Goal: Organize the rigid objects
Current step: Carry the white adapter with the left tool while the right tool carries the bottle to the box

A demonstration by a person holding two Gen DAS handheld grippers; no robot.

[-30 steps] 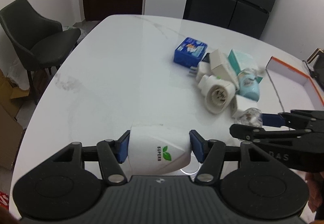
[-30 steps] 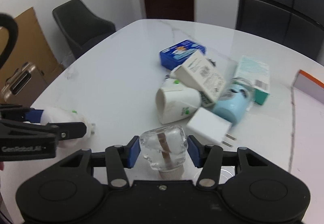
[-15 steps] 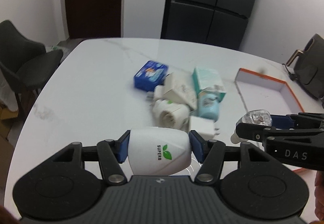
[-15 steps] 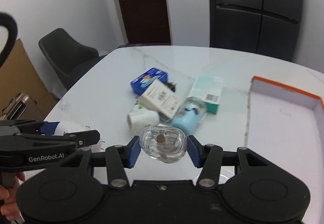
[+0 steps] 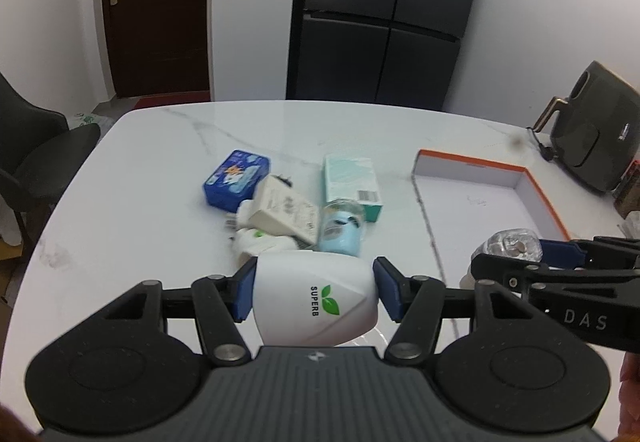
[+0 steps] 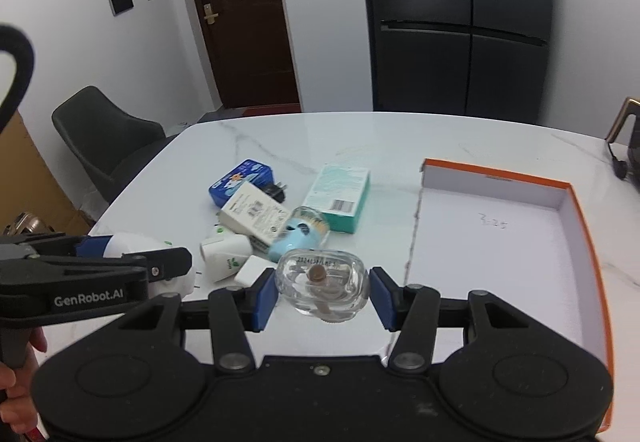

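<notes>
White plug-in device (image 5: 316,302) clenched in left claw (image 5: 316,296), clear bottle (image 6: 322,284) in right claw (image 6: 322,292), both angled downward above the table (image 6: 360,138).

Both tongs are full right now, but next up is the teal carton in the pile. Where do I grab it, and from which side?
Probably take the teal carton across its long side faces near the far end, from above. It lies flat on the table; its near end touches the light blue bottle, while the far end looks clear.
</notes>
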